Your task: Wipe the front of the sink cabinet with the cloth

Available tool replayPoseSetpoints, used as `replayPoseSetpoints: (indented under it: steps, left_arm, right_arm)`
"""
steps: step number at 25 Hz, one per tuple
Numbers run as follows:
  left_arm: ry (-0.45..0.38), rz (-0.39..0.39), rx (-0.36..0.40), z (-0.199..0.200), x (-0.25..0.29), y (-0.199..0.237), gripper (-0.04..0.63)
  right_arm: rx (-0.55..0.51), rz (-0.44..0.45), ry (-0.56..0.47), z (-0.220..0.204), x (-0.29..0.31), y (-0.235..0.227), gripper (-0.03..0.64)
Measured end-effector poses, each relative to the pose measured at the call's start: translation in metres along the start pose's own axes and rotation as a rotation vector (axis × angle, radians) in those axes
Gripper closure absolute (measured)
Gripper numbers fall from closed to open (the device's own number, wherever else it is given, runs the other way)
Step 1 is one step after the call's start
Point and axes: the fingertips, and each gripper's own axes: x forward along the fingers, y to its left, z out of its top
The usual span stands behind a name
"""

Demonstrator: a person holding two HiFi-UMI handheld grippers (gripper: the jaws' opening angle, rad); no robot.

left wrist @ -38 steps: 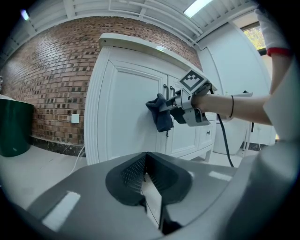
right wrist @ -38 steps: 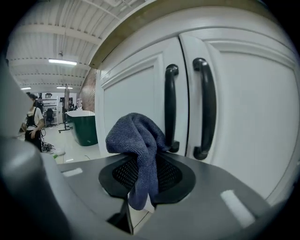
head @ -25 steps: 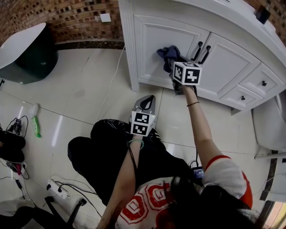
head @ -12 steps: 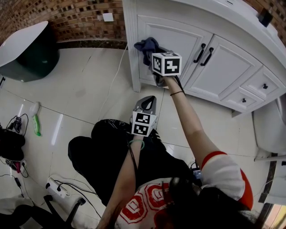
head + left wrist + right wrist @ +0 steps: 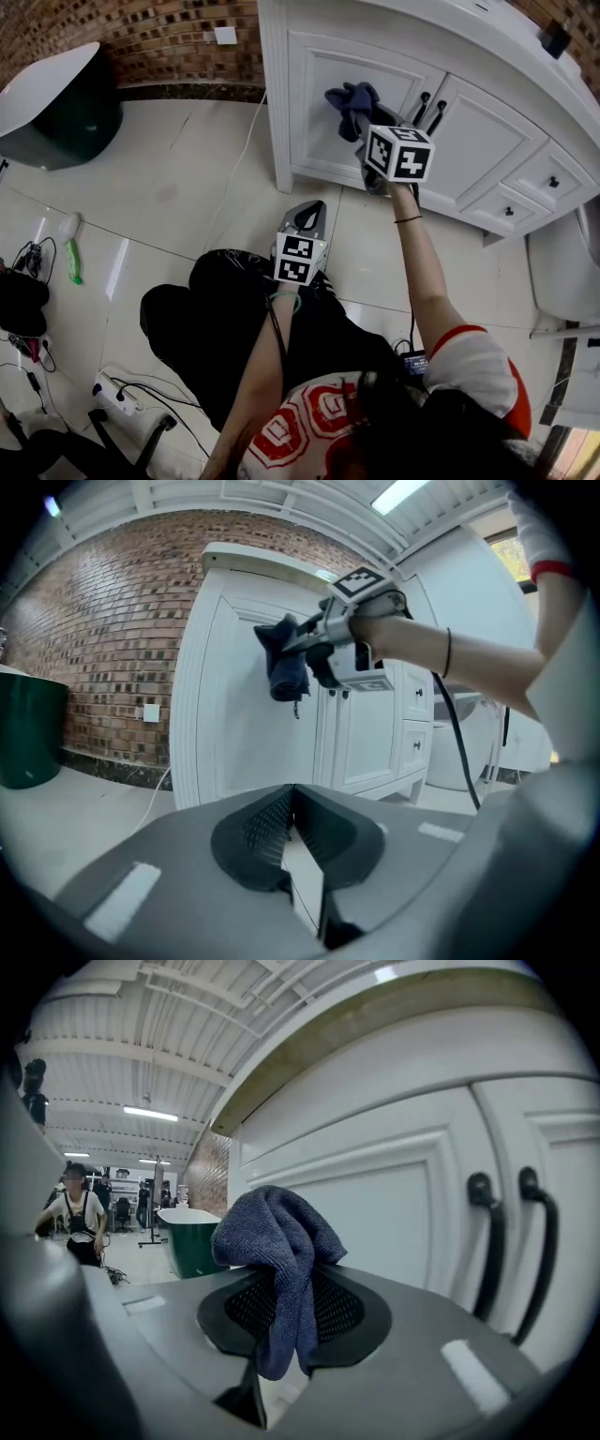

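Observation:
The white sink cabinet stands at the top of the head view. My right gripper is shut on a dark blue cloth and presses it against the left door panel, just left of the black door handles. In the right gripper view the cloth bunches over the jaws in front of the door. My left gripper hangs low above the person's lap, shut and holding nothing. From the left gripper view, the cloth shows against the cabinet front.
A dark green tub with a white rim stands at the left by the brick wall. A white cable runs across the floor beside the cabinet's left corner. A power strip and a green brush lie on the tiles. A toilet sits at the right.
My right gripper swept the cloth left to the cabinet's left edge, then back right toward the door handles. The left gripper has stayed still.

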Motion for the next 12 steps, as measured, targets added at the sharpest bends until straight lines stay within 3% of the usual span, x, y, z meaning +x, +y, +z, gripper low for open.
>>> replayPoseSetpoints:
  steps: [7,12]
  left_arm:
    - [-0.007,0.0,-0.001,0.001,-0.001,0.0,0.595]
    - [-0.009,-0.001,0.0,0.001,-0.001,-0.001,0.595]
  right_arm:
    - [-0.031,-0.14,-0.024,0.014,-0.054,-0.059,0.534]
    - [-0.023,-0.163,-0.016,0.014,-0.047,-0.068,0.534]
